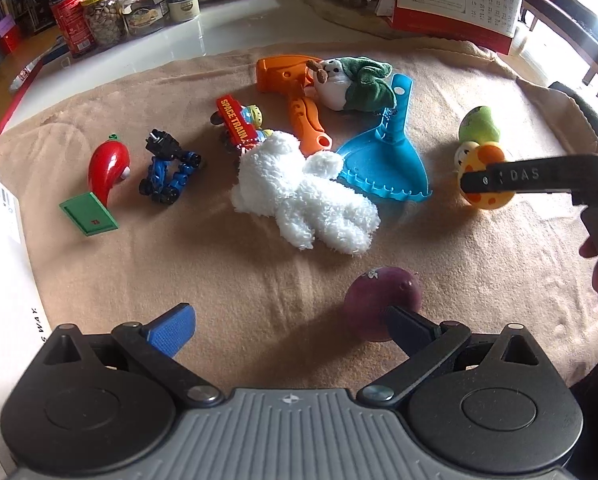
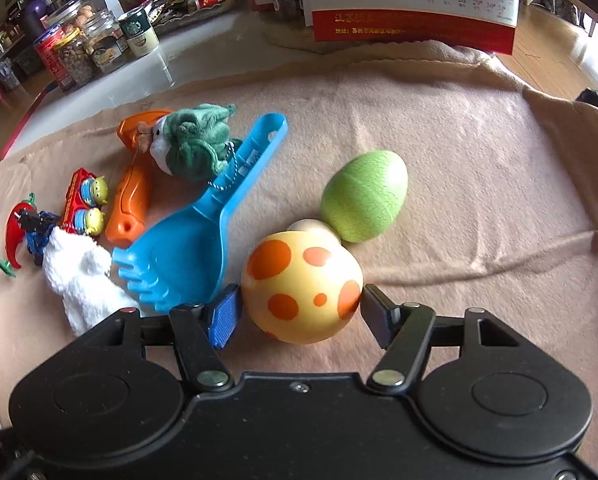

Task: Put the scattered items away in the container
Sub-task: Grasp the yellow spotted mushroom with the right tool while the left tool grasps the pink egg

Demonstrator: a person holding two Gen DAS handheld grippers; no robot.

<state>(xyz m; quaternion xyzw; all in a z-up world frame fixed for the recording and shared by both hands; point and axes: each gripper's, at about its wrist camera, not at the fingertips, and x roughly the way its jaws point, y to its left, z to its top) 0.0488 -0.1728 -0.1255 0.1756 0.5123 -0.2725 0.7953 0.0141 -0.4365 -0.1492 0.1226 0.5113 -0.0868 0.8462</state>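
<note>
Right gripper: jaws half-spread, pads against both sides of the yellow orange-spotted mushroom toy on the beige blanket. Left gripper: jaws spread wide, nothing between; right finger overlaps one purple ball, contact unclear. One green egg, one blue rake, one white plush. Container: only a white edge, cut off at left.
</note>
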